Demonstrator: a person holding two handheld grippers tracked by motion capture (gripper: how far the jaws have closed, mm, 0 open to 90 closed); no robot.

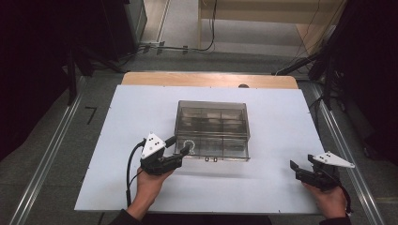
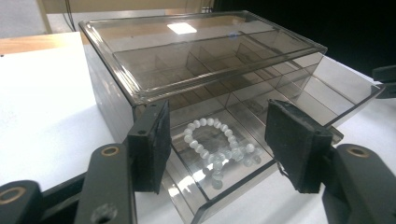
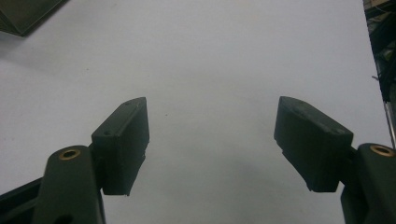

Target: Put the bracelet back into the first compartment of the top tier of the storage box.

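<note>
A smoky clear plastic organiser box [image 1: 212,122] [image 2: 201,60] with several compartments stands mid-table, lid on. Its bottom drawer [image 1: 225,152] [image 2: 219,200] is pulled out toward me. A white bead bracelet [image 1: 188,144] [image 2: 212,147] lies in the drawer's front left compartment. My left gripper [image 1: 179,144] [image 2: 224,135] is open at that corner, its jaws standing either side of the bracelet and apart from it. At the table's right, my right gripper [image 1: 302,161] [image 3: 212,135] is open over bare white surface with nothing between its jaws.
The white table top [image 1: 141,112] has a wooden strip [image 1: 206,79] along its far edge. Metal rails [image 1: 51,150] run along the floor on both sides. Cables and dark equipment stand beyond the far edge.
</note>
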